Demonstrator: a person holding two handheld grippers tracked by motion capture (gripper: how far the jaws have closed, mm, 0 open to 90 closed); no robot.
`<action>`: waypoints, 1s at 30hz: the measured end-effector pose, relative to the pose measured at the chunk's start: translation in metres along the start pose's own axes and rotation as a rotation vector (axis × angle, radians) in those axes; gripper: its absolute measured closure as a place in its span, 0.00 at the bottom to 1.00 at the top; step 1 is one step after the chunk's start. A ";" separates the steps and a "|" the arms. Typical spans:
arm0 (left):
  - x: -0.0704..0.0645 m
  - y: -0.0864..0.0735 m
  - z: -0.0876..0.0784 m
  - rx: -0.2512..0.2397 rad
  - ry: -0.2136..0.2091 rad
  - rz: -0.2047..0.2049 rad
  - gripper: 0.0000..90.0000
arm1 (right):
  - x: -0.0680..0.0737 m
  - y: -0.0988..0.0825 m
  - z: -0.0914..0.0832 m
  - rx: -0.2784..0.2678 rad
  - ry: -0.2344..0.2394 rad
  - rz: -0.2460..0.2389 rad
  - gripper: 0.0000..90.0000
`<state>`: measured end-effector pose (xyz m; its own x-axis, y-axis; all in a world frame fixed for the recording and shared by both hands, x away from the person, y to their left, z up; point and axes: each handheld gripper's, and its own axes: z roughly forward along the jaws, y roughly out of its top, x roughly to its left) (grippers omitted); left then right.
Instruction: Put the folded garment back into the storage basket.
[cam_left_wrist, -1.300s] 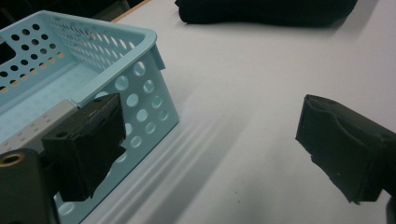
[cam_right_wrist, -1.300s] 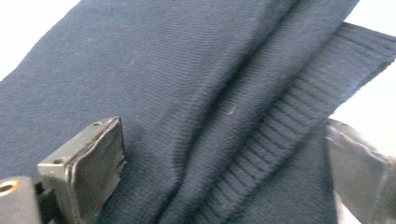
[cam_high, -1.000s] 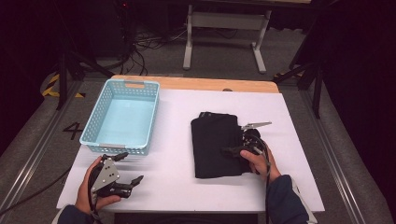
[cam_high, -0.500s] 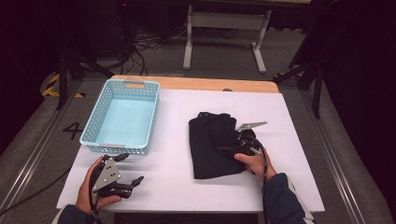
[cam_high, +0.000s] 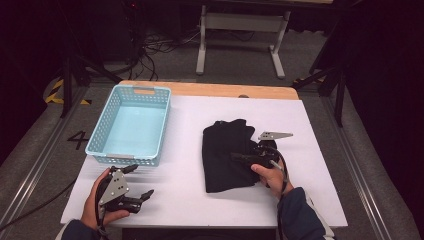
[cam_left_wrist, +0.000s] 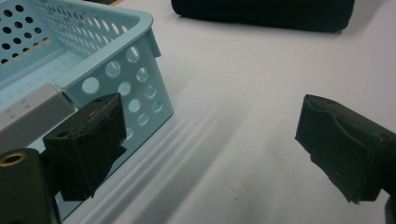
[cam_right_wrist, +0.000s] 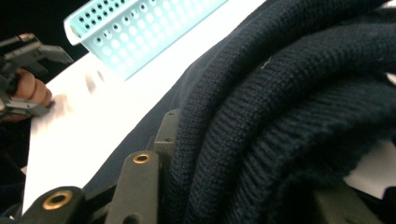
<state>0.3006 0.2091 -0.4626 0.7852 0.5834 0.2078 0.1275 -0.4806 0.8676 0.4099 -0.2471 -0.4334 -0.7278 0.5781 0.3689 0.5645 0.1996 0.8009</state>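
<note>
Right gripper (cam_high: 239, 158) has just clamped onto the folded dark knit garment (cam_high: 223, 161), thick folds bunched between its jaws. Garment lies right of the light-blue perforated plastic basket (cam_high: 129, 126), long axis front-to-back. Left gripper (cam_high: 145, 194), jaws spread and empty, sits just in front of the basket.

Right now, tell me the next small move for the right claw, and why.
Probably lift a little. The right claw has just been closing and its jaws now pinch folds of the dark sweater, which lies on the table beside the basket.
</note>
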 end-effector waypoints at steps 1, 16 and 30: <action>0.000 0.000 0.000 0.001 0.001 -0.003 0.10 | 0.001 0.001 -0.001 -0.013 0.002 -0.005 0.68; 0.000 -0.001 0.000 -0.005 -0.002 -0.014 0.10 | 0.013 0.013 -0.024 -0.158 -0.060 -0.062 0.68; -0.003 0.001 0.002 0.007 -0.009 0.004 0.11 | 0.028 0.019 -0.039 -0.166 -0.076 -0.138 0.68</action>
<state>0.2995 0.2058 -0.4633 0.7911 0.5757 0.2068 0.1291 -0.4875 0.8636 0.3852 -0.2586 -0.3894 -0.7589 0.6135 0.2187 0.3850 0.1518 0.9103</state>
